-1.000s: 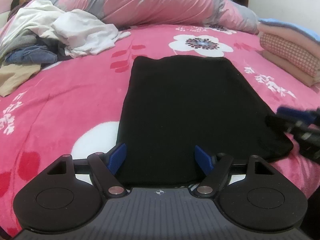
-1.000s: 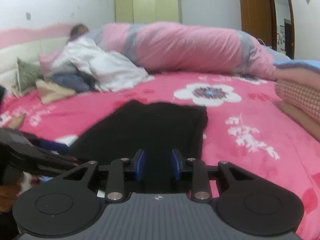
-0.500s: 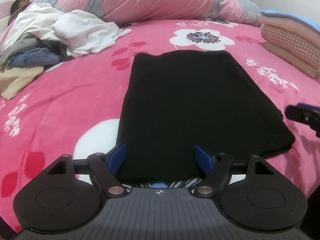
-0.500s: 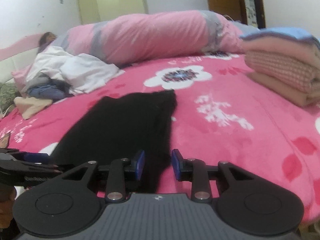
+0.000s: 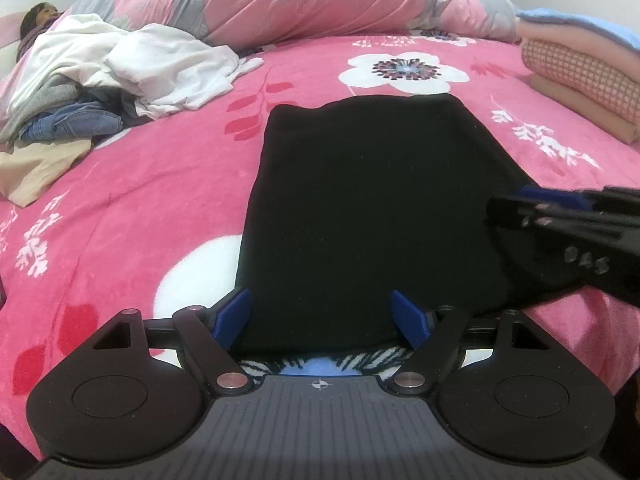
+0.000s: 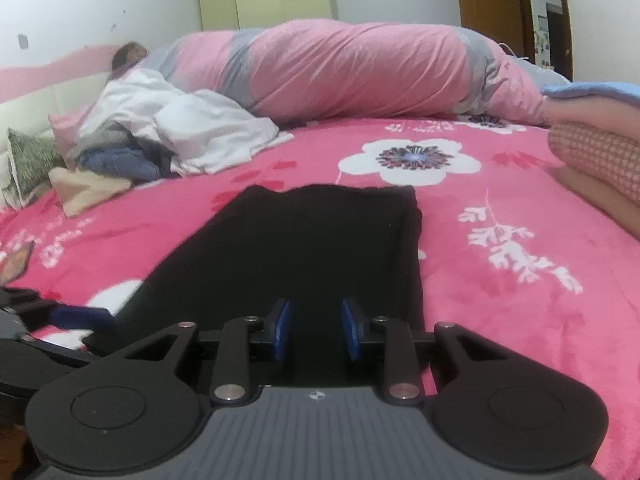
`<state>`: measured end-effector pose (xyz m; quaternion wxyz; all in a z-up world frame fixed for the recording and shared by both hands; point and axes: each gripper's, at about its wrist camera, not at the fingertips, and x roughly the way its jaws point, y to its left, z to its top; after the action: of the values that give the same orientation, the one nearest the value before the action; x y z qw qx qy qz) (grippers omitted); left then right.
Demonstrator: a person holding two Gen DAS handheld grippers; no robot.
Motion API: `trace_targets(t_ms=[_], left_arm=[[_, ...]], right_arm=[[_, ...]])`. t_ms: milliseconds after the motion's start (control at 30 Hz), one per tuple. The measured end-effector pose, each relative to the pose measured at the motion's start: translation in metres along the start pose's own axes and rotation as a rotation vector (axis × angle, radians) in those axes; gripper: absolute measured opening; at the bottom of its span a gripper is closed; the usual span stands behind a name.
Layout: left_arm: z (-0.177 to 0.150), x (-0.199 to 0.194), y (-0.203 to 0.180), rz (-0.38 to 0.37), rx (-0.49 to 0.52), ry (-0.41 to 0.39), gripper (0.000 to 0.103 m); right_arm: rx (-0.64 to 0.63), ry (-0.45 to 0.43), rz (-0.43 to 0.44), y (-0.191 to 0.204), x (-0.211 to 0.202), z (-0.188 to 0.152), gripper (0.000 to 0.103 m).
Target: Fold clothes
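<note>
Left wrist view first: my left gripper [image 5: 322, 314] has its blue pads spread wide, nothing between them, poised over the near edge of the flat black knitted garment [image 5: 368, 208]; whether they brush the cloth I cannot tell. From the right edge of that view my right gripper [image 5: 532, 204] reaches in over the garment's right side, blurred, so I cannot tell contact there either. In the right wrist view the right gripper [image 6: 314, 330] shows a narrow gap between its pads, clamped on nothing, above the black garment [image 6: 304, 240].

That one black piece lies spread in the middle of the bright pink fleece bedspread with white flowers [image 5: 160, 184].

Further out I count one loose heap of unfolded clothes [image 5: 120, 68]: white pieces on top, blue denim and a beige item beneath, the exact number lost in the tangle. One stack of folded textiles [image 5: 580, 76] is cut off by the frame edge. One rolled pink-and-grey duvet [image 5: 304, 0] lies along the far side. A striped patch under the left gripper is mostly hidden.
</note>
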<state>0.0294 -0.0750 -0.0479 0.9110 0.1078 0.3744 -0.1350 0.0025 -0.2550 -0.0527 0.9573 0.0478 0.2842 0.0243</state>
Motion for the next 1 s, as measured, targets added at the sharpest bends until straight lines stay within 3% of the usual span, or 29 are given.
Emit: trace_targets(t_ms=[500,600,800,1000], left_arm=[[0.001,0.0,0.001,0.006,0.011,0.007,0.081],[0.001,-0.002,0.008,-0.016,-0.024,0.006,0.081],[0.0,-0.014,0.012,-0.037,-0.038,-0.068,0.082],[-0.001,-0.017,0.01,-0.088,-0.051,-0.112,0.09]], right_arm=[[-0.002,-0.007,0.007,-0.003,0.005,-0.014,0.029],[0.007,-0.009,0.007,-0.003,0.005,-0.015,0.029],[0.029,-0.021,0.019,-0.007,0.005,-0.018,0.029],[0.034,-0.022,0.02,-0.007,0.005,-0.019,0.03]])
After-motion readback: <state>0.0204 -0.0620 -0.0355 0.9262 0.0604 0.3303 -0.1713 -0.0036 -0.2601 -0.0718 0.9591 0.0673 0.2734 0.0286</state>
